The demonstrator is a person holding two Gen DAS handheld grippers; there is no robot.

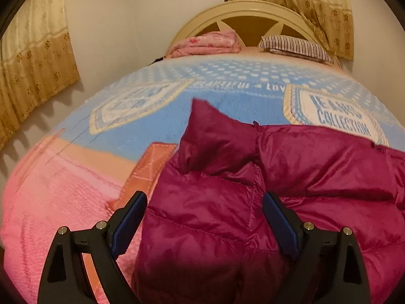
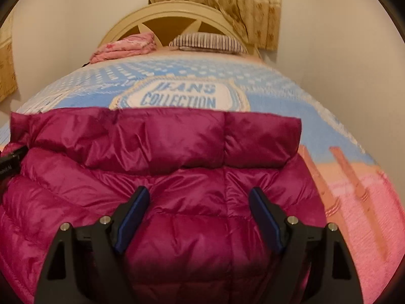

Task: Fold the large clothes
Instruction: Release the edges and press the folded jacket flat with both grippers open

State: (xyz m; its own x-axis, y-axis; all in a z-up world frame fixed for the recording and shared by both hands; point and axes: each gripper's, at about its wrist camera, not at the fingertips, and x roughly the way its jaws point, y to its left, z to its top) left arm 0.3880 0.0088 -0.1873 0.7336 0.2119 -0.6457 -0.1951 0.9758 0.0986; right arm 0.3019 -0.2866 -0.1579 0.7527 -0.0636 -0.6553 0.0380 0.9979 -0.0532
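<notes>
One magenta puffer jacket [image 2: 162, 177] is lying spread on the bed, on top of a blue and pink blanket [image 1: 76, 177] printed with a "JEANS COLLECTION" badge. Its padded hood or collar section [image 2: 162, 136] is sitting across the far side of the garment, and in the left wrist view a puffy corner [image 1: 215, 136] of it is sticking up toward the headboard. Judging from how the jacket lies, part-bundled but not yet a tidy packet, the folding is somewhere in its middle, at a pause between two grasps.

Both tools are hanging over the near part of the jacket, tilted downward toward it. On the left gripper [image 1: 205, 217] the jaws are standing wide apart, released, with quilted fabric showing between them but not pinched. On the right gripper [image 2: 200, 217] the jaws are likewise spread and holding nothing, with the jacket's back panel lying in the gap.

Next, I would judge, each side is needing a fresh hold on an edge or a seam, so that the near part can be carried over toward the hood. Slippery, air-filled shell of this kind is likely to slide out of a shallow pinch, so a deep bite on a stitched line looks wise.

Beyond the blanket, a folded pink cloth [image 1: 207, 43] and a striped pillow [image 1: 296, 46] are resting by the headboard [image 1: 248, 12], with curtains [image 1: 291, 2] hanging behind.
</notes>
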